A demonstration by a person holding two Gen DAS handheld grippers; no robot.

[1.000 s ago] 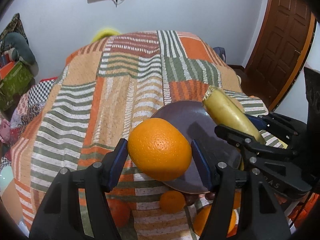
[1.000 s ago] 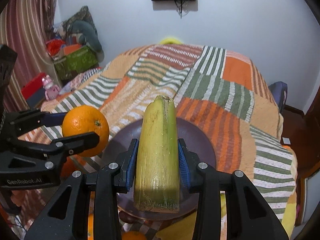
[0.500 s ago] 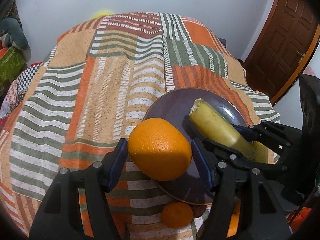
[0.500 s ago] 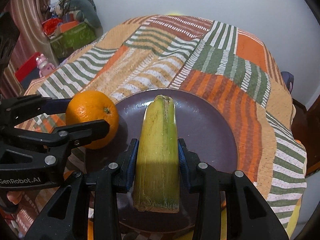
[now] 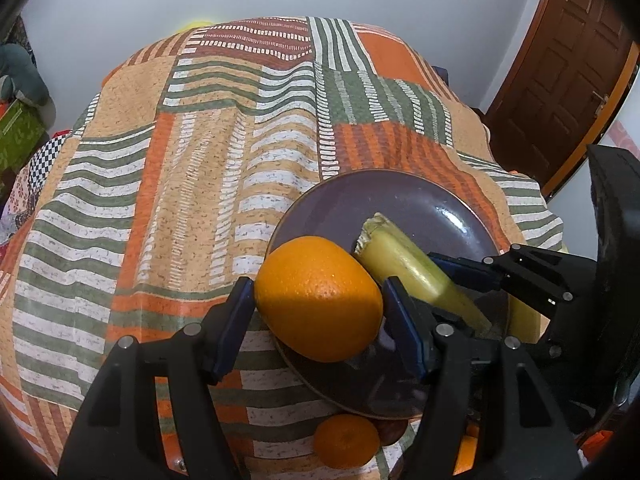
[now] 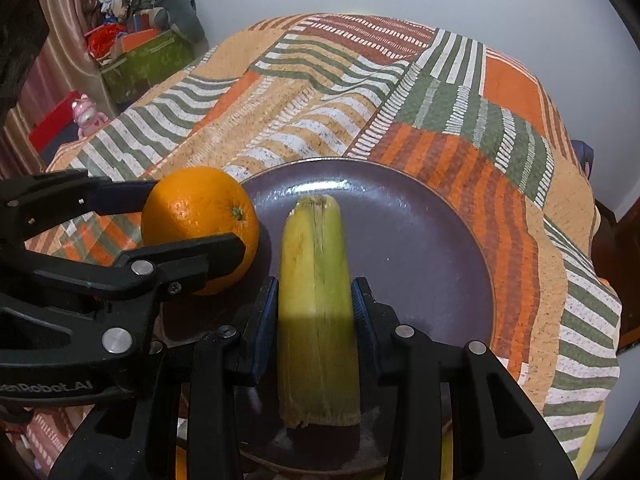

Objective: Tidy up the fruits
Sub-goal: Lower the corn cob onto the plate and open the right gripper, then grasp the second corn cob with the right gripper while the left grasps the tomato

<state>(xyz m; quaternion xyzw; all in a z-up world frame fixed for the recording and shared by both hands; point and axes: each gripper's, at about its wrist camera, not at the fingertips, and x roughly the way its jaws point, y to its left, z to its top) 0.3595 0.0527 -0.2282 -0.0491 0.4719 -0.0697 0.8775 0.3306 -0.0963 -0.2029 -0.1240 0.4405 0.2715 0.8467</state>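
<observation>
- Where the dark purple plate (image 6: 432, 240) lies on the bed's patchwork bedspread (image 5: 192, 168), two fruits are held over its near side.
- Orange (image 5: 318, 298): large, round, clamped between the blue pads of the left claw (image 5: 318, 312); it hangs over the plate's left rim, stem end turned toward the plate in the right wrist view (image 6: 200, 224).
- Yellow-green husked cob-like fruit (image 6: 316, 312): long, cut flat at both ends, gripped at mid-length by the right claw (image 6: 314, 316); it points away along the claw's fingers, above the plate's near-centre. From the left wrist view (image 5: 408, 268) it lies just beside the orange; whether they touch cannot be told.
- Small orange (image 5: 346, 440): on the bedspread just beside the plate's near rim, partly behind the left claw's fingers.
- Further orange fruit (image 5: 466, 450): only a sliver visible behind the left claw.
- Surroundings: wooden door (image 5: 560, 72) on the right; green box (image 6: 144, 64) and pink toy (image 6: 86, 114) beside the bed on the left; pale wall (image 5: 120, 0) behind.
</observation>
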